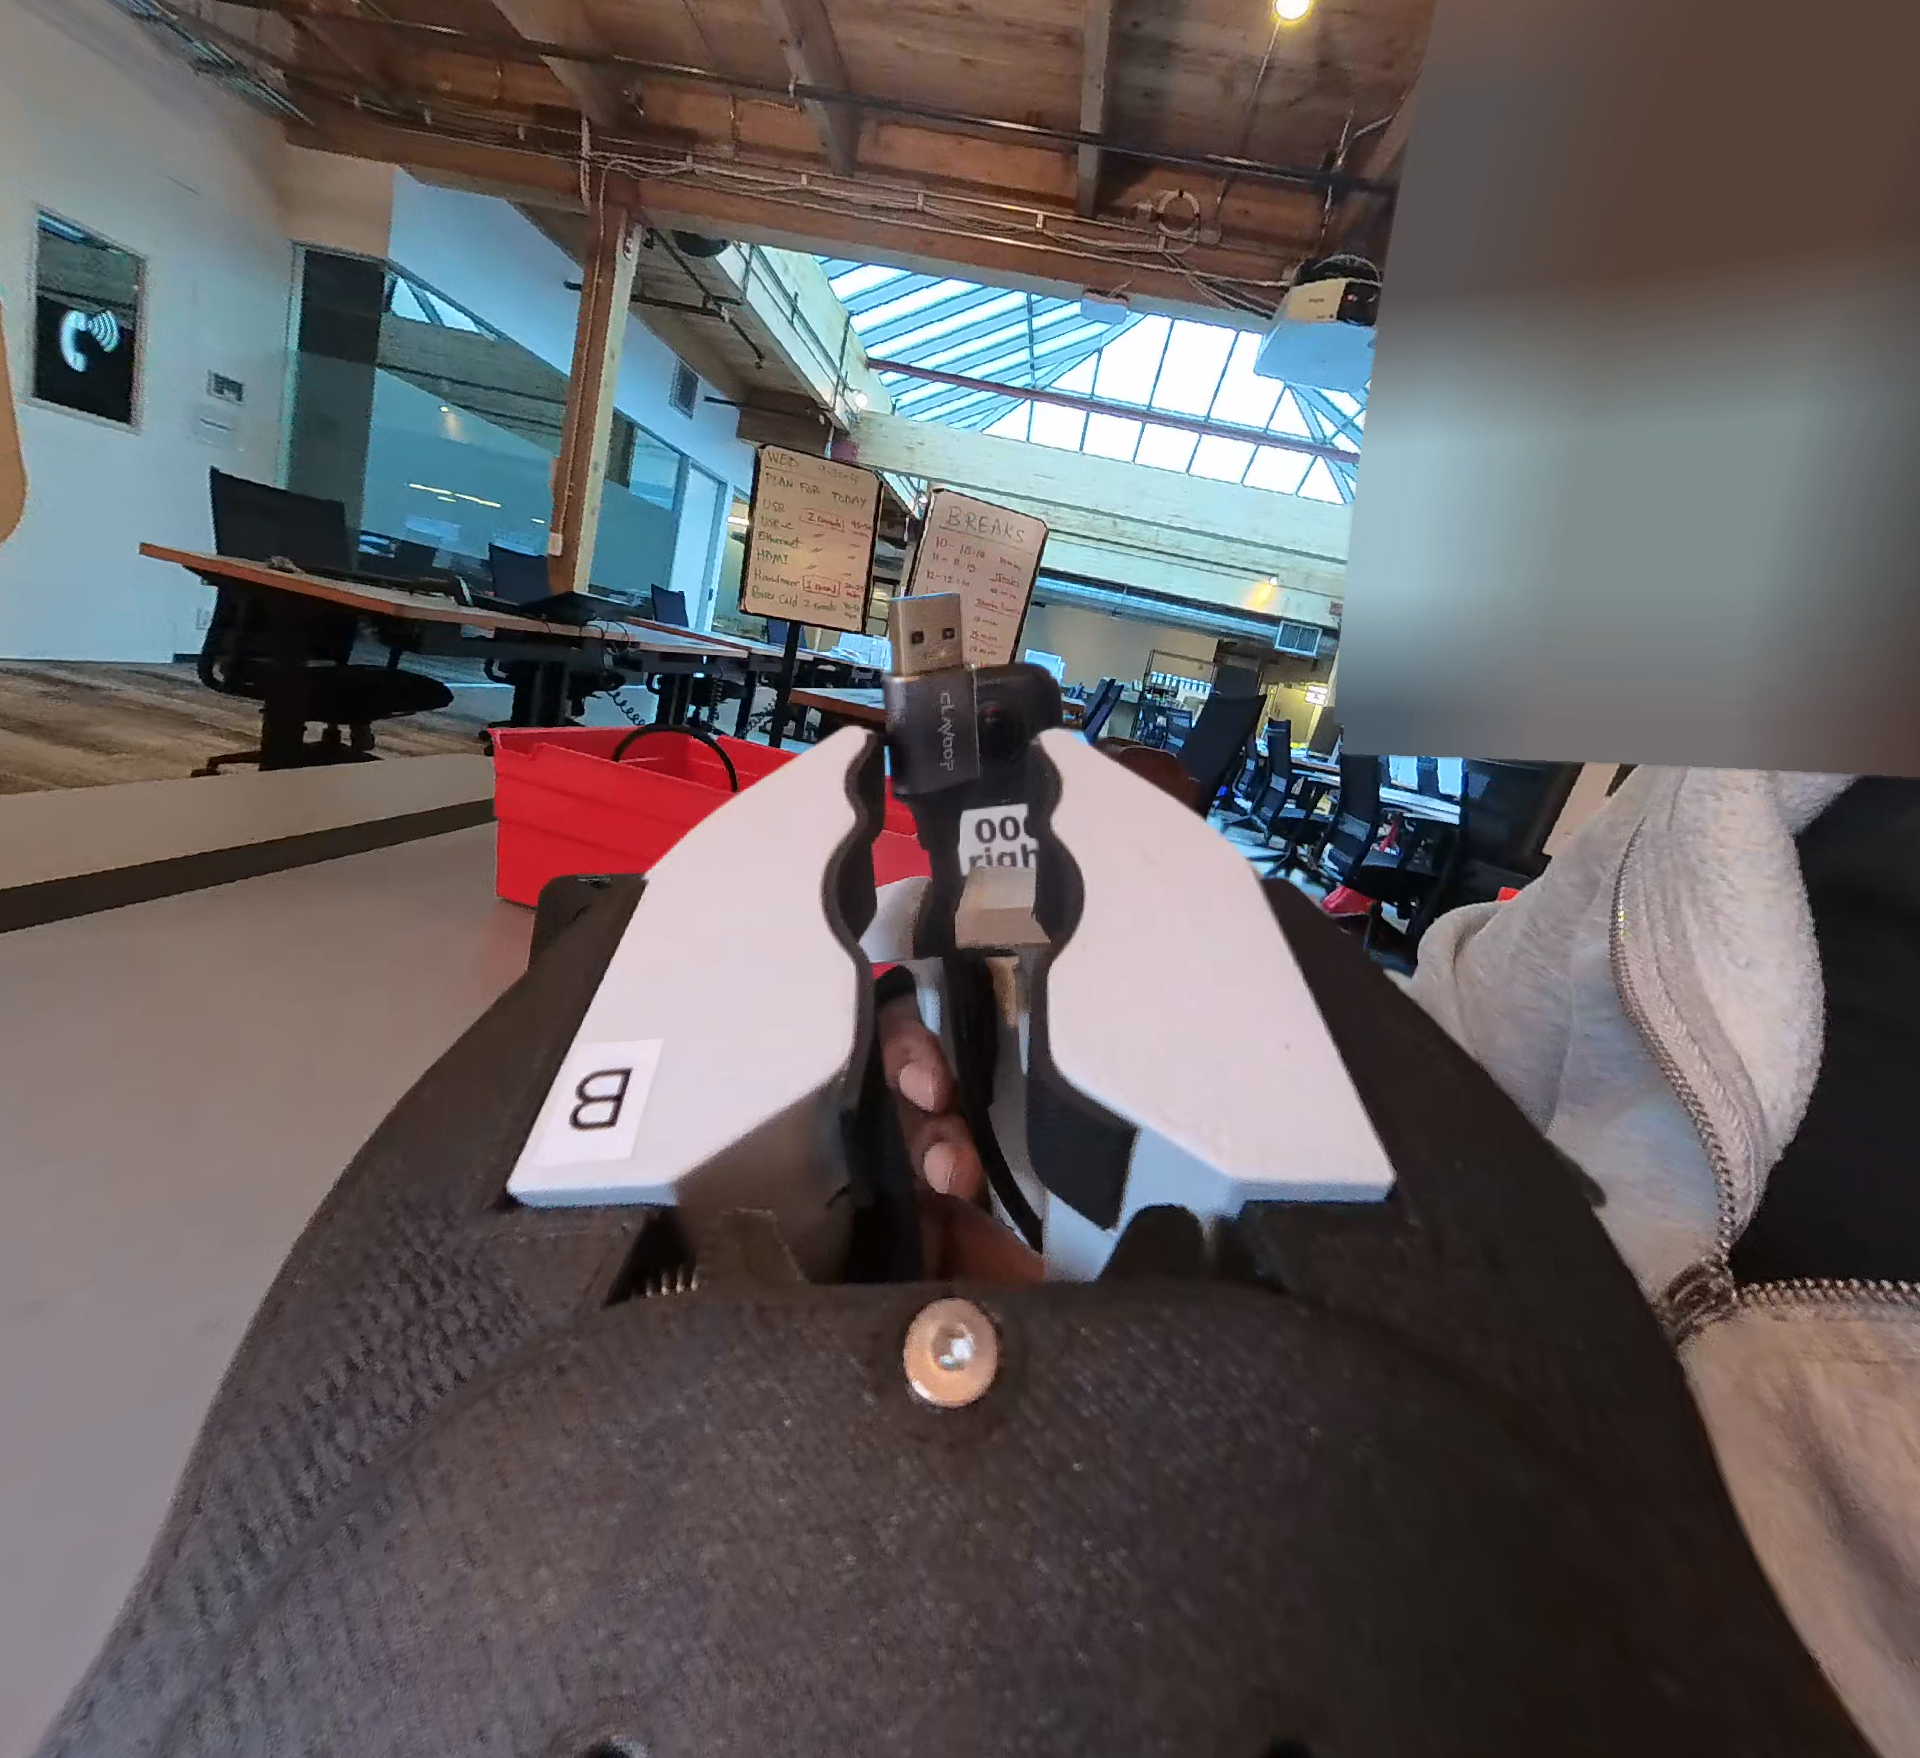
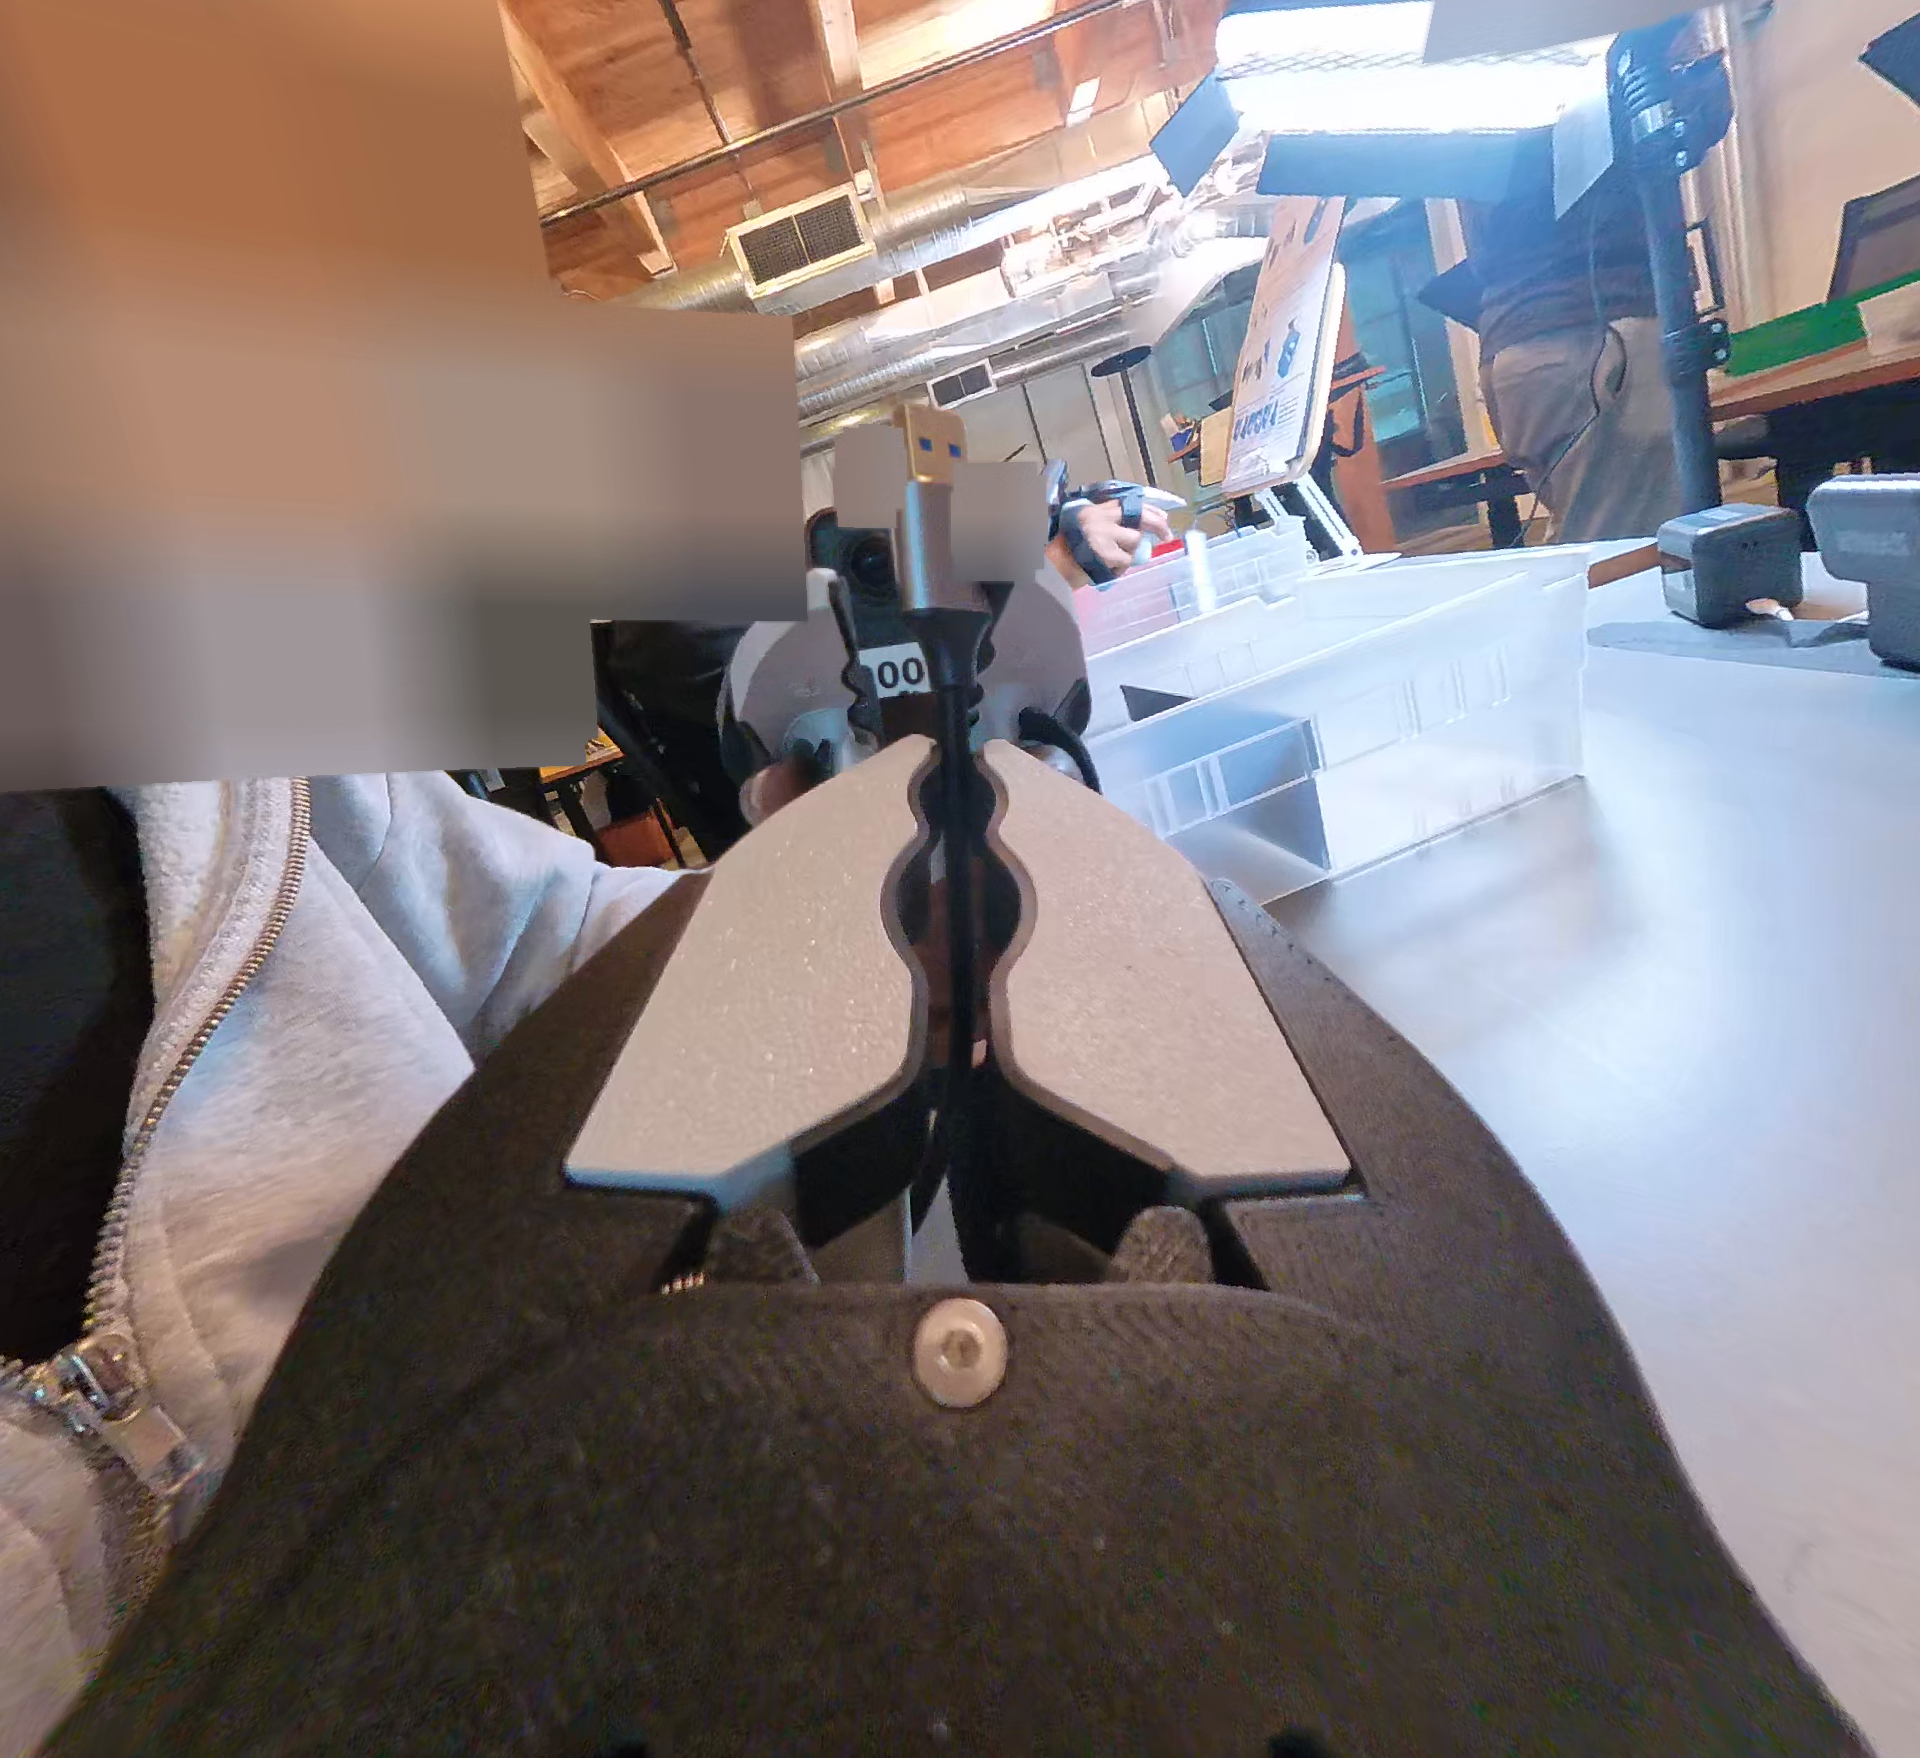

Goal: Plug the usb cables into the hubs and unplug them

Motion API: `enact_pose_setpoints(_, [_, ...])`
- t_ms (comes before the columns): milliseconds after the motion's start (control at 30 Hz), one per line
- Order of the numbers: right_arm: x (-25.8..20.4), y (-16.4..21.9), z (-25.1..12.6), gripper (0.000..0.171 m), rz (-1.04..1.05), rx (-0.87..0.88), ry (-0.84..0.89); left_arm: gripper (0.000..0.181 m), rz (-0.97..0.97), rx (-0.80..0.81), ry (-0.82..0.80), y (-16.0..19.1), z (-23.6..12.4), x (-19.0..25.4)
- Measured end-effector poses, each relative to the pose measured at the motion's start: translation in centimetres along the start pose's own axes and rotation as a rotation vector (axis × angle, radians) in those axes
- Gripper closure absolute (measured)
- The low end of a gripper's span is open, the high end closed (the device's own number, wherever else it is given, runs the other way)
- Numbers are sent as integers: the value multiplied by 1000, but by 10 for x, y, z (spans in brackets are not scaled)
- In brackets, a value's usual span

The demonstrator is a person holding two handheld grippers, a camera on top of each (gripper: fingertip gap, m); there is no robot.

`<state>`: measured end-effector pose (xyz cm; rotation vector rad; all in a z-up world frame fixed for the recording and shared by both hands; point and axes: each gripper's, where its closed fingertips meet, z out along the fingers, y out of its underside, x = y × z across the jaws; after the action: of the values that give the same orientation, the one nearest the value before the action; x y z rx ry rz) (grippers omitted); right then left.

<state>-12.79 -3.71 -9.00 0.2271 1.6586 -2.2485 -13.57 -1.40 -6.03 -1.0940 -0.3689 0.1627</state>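
My left gripper (image 1: 956,747) is shut on a small dark USB adapter (image 1: 935,721) at its white fingertips. The adapter's silver plug (image 1: 928,636) points up and stands free. My right gripper (image 2: 954,752) is shut on a black cable (image 2: 961,877) just below its silver plug housing (image 2: 930,545). That plug's gold tip (image 2: 932,446) points up. The two grippers face each other closely above the table. The cable's silver plug also shows in the left wrist view (image 1: 992,913), behind the adapter and apart from it.
A red bin (image 1: 582,804) stands on the grey table (image 1: 208,1033) behind the left gripper. Clear plastic bins (image 2: 1351,700) and dark boxes (image 2: 1730,565) stand to the right. A person's grey zip hoodie (image 1: 1662,1085) is close beside both grippers. Left and right tips are no more than a few centimetres apart.
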Motion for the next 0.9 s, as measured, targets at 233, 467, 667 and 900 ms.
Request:
enact_pose_setpoints(233, [-5, -1, 1, 165, -50, 10, -14, 165, 30, 6, 13, -2, -2, 2])
enact_pose_setpoints(467, [6, -37, -15, 131, -465, 55, 183, 165, 598, -160, -421, -9, -18, -41])
enact_pose_setpoints(667, [3, -59, -33, 144, -666, 7, 258, 165, 1113, -313, -584, -6, -19, -43])
enact_pose_setpoints(900, [9, -34, -29, 147, -571, -152, 200, 165, 1222, -454, -516, 20, -14, -44])
